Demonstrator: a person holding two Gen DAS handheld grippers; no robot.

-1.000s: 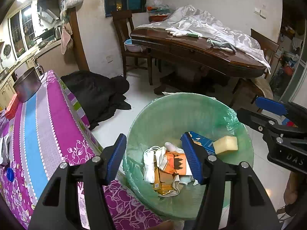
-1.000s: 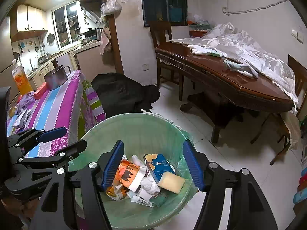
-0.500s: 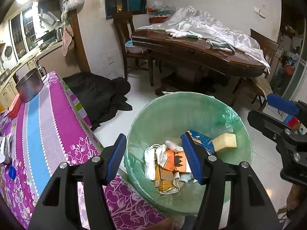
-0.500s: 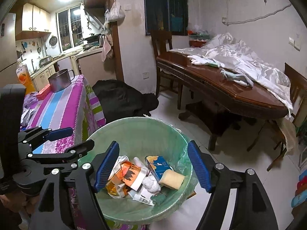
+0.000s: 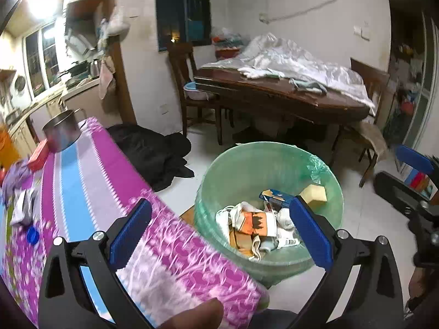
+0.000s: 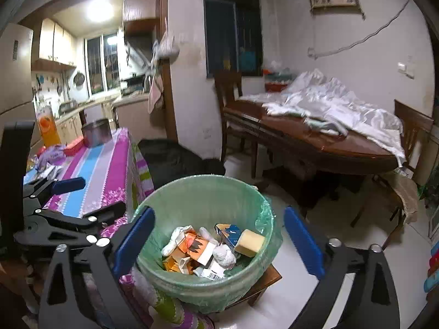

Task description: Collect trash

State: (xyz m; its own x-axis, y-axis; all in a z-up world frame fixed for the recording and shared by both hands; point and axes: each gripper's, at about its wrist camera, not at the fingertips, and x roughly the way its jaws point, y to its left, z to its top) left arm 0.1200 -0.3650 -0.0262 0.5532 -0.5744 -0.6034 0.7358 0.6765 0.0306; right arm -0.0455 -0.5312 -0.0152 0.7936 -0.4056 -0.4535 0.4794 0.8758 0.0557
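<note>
only the right view shows the juice bottle; both hand-held grippers gape, empty.

Bin liner thin translucent green plastic, crinkled, dining table dark polished wood, glossy, tablecloth printed, apparently smooth plastic-coated, pot dull brushed metal, yellow block matt sponge, floor glossy pale tile.

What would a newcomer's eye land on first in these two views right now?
Probably the green-lined trash bin on the floor in the foreground, with cartons, tissue and a yellow sponge inside. Next, the striped pink and blue tablecloth to its left, with a metal pot at its far end. Both the left gripper and right gripper stand open and empty, jaws just widened.
</note>
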